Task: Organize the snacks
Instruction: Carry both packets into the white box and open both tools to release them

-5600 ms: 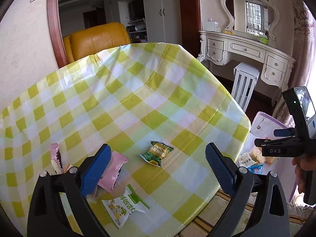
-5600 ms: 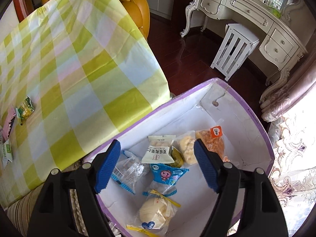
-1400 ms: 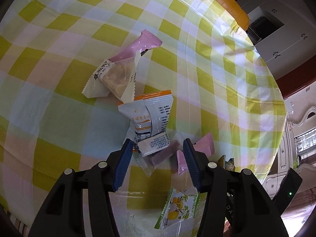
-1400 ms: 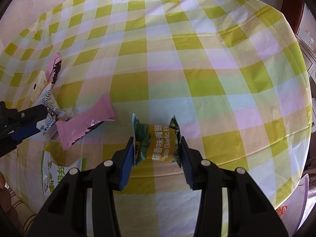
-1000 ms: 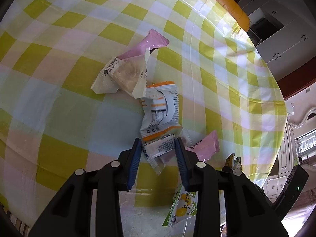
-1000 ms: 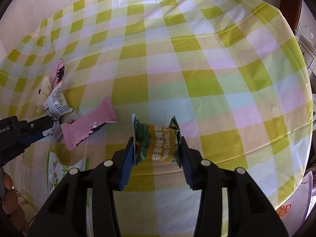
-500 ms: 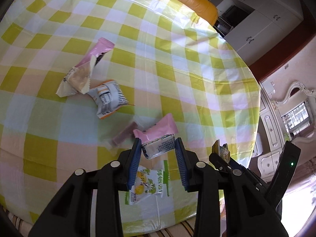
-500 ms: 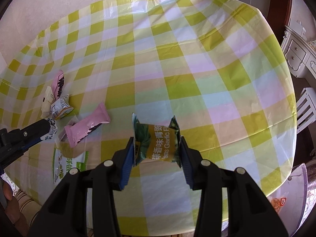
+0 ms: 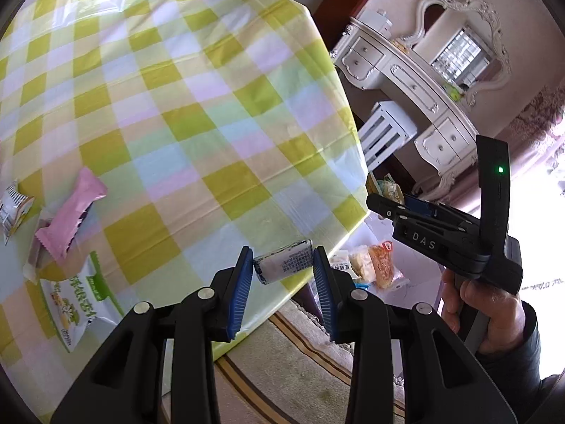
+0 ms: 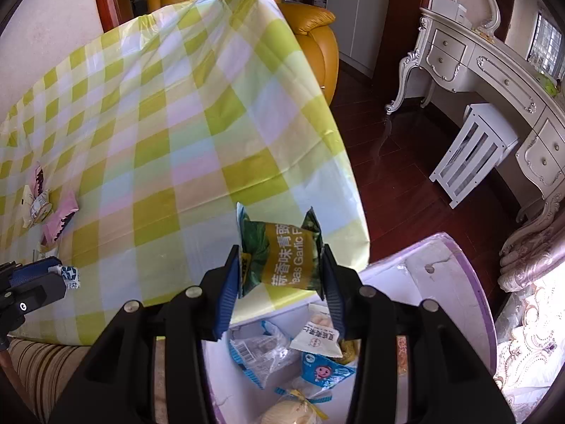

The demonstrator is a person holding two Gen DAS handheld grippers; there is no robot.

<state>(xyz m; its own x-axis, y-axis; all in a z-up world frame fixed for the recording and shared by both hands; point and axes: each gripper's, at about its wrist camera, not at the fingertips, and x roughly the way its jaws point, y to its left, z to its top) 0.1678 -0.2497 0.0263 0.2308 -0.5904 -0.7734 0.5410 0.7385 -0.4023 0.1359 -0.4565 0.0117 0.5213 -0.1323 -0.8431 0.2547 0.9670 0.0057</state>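
Right now your left tongs (image 9: 283, 268) are clenched on a small white wrapped bar (image 9: 284, 266), held in the air above the near edge of the counter (image 9: 197, 113); its print is too small to read. Your right tongs (image 10: 281, 268) grip a green-and-gold garlic pea packet (image 10: 282, 260) by its sides, with the end of its English label cut off behind the right blue pad. That packet hangs over the counter's corner, just above the near side of the purple-rimmed box (image 10: 469, 282).

Inside the box, the tongs' black arms hide much of the contents; you can make out a white sachet (image 10: 316, 339), a blue cartoon pack (image 10: 325, 371) and a clear crumpled wrapper (image 10: 261, 349), while a pale round item at the bottom is cut off by the frame edge.

Out on the checked cloth, a pink packet (image 9: 70, 215) lies over something darker that is mostly covered. Beside it sits a white-and-green pouch (image 9: 79, 304), and a white-orange packet (image 9: 12, 208) is clipped by the left edge. In the right wrist view these are small and hard to tell apart.
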